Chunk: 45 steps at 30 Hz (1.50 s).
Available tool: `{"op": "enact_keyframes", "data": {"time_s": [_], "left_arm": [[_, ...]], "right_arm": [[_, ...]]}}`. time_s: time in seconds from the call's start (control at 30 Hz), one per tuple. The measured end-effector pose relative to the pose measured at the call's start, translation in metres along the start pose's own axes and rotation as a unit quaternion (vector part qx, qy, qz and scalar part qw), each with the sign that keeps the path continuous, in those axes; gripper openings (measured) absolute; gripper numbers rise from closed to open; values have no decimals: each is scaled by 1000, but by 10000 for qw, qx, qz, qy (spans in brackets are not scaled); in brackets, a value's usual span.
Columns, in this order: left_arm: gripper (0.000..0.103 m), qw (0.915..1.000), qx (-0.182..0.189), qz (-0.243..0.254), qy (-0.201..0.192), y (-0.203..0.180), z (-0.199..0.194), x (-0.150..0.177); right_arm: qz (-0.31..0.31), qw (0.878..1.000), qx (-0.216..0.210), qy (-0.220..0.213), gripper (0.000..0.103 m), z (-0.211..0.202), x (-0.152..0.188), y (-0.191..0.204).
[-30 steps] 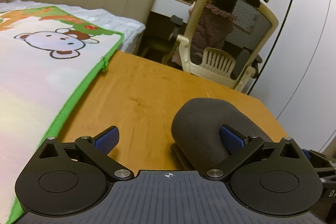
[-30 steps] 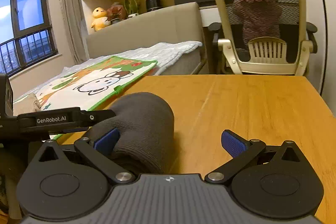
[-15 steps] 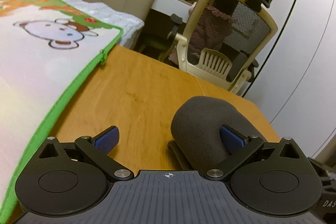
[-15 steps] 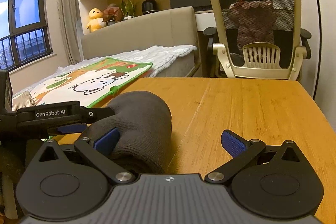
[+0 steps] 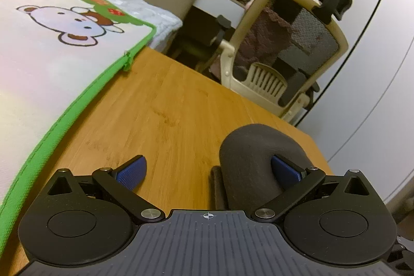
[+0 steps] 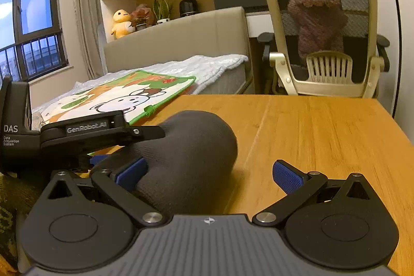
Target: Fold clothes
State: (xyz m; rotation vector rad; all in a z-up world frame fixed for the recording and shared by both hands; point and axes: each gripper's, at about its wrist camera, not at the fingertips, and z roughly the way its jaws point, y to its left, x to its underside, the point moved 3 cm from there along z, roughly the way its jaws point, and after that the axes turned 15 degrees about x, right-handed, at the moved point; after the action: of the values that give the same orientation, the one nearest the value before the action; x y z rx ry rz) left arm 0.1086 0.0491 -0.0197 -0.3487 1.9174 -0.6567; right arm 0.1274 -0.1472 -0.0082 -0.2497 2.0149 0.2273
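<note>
A dark grey knitted garment (image 5: 253, 154) lies bunched into a thick rounded fold on the wooden table (image 5: 160, 105). My left gripper (image 5: 207, 168) is open, and its right pad (image 5: 284, 168) presses into the garment's left side while the other pad hovers over bare wood. The right wrist view shows the same garment (image 6: 191, 146) with my right gripper (image 6: 209, 172) open. Its left pad (image 6: 132, 170) is dug into the cloth and its right pad is over the table. The left gripper's black housing (image 6: 85, 132) reaches over the garment from the left.
A cartoon-print mat with a green border (image 5: 51, 48) lies on the bed beside the table's left edge. A beige mesh office chair (image 6: 323, 43) stands past the far edge. The table surface (image 6: 323, 126) to the right of the garment is bare wood.
The left wrist view has rolled and tipped, so the table now slants. The right gripper has shifted slightly. The garment has stayed put and both jaws are as wide as before.
</note>
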Motion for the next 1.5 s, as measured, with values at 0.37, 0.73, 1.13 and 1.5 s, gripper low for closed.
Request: {"op": "enact_keyframes", "data": {"time_s": [0.37,0.73,1.13,1.5], "left_arm": [[103,10000,17,-56,-61,0,-3,1],[103,9998,95,-154,-88,2,-5,1],[103,9997,122,-180,-99,2,-5,2],[103,9996,154,-207,-111,3,-6,2]], "right_arm": [[-42,10000,10,-55,103,-1,1,-2],[1,10000,-7,-47,103,-2,2,-1],[4,10000,3,-56,103,-2,2,0],[4,10000,8,-69,103,-2,2,-1]]}}
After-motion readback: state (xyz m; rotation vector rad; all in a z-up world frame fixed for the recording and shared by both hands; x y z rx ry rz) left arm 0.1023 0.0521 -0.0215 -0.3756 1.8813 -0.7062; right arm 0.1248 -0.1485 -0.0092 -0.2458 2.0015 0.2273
